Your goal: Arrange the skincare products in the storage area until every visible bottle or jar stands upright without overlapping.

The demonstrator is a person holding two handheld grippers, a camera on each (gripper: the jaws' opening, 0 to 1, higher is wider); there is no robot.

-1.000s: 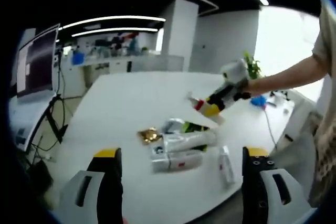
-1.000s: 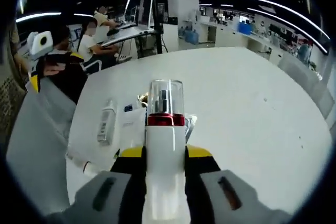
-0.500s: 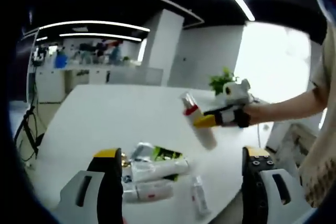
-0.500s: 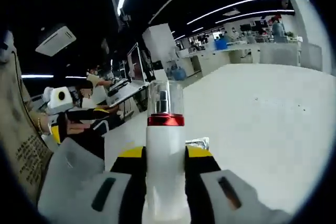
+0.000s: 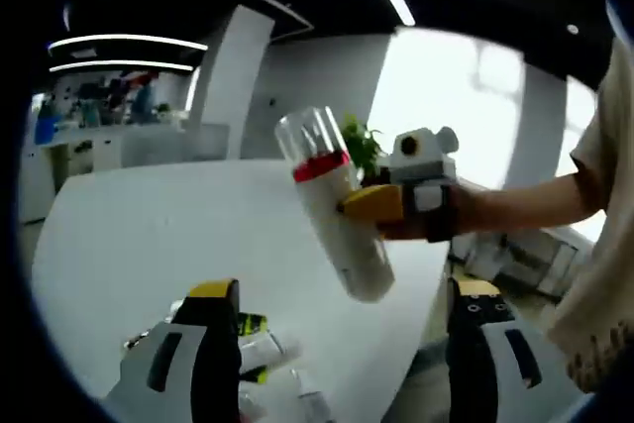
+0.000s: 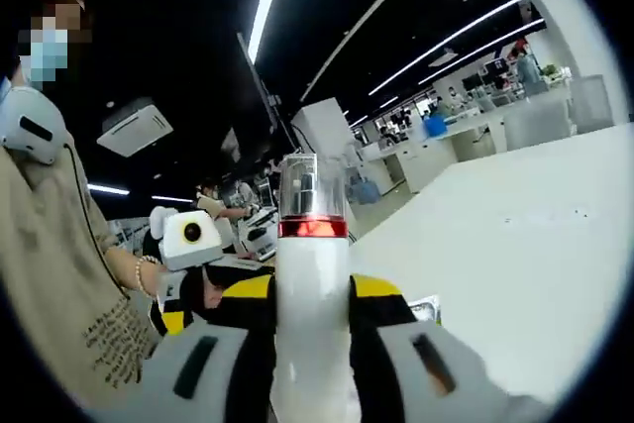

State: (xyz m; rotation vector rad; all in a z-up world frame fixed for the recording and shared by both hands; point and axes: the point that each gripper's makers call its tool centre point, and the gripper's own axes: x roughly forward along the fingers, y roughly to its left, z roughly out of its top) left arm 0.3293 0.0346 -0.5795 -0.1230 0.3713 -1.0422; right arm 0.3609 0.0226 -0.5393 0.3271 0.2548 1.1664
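Right gripper (image 5: pixel 369 207): fingers grasping a white pump bottle (image 5: pixel 335 207), tilted, above the desk (image 5: pixel 149 235). Left gripper (image 5: pixel 332 344): fingers spread, released, hovering over lying tubes (image 5: pixel 265 354).

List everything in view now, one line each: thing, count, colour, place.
Pump bottle: one, white with red band and clear cap, held in the air above the table, tilted in the left gripper view.
Table: one, white, below both grippers.
Skincare tubes: several, exact count unclear, mostly white, one with green, lying on the table by the left gripper's jaws.
Potted plant: one, green, behind the bottle.
Person's arm: one, short beige sleeve, holding the right gripper.
Left gripper: yellow-tipped, open.
Right gripper: yellow-tipped, shut on the pump bottle.
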